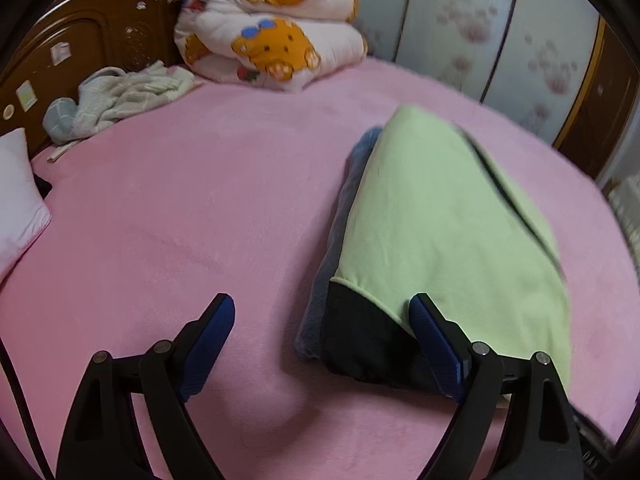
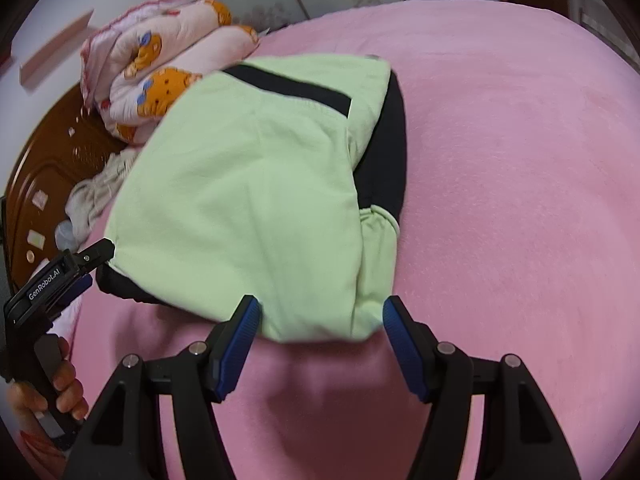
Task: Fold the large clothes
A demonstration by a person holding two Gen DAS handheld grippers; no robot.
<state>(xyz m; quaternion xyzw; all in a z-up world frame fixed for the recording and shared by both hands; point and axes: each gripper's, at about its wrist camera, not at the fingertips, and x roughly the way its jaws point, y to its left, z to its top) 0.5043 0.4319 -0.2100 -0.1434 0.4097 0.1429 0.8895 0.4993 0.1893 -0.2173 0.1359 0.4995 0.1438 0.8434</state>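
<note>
- Folding step apparently close to done: green garment [image 2: 248, 184] lying as a compact folded bundle on the pink bed [image 2: 520, 160], black panels showing at its edges, a grey layer [image 1: 340, 216] just beside it on the left wrist view.
- Left gripper [image 1: 322, 316] wide open, nothing held; right-hand finger [image 1: 436, 344] over the bundle's near black corner, the other finger over bare pink cover.
- Right gripper [image 2: 318, 320] also open, empty; near green edge of the bundle lying in the gap between the fingers, pads not pressing on the cloth.
- Both pointing steeply down at the near edge, left at the bundle's left corner, right at its right corner.
- Next move, as a judgement: either closing on these two near corners for one more fold away, or pressing the bundle flat; even grip on both sides needed so layers do not slip apart.
- Quilt [image 1: 276, 28] and crumpled pale clothes [image 1: 128, 96] well apart, near the headboard [image 1: 96, 32].
</note>
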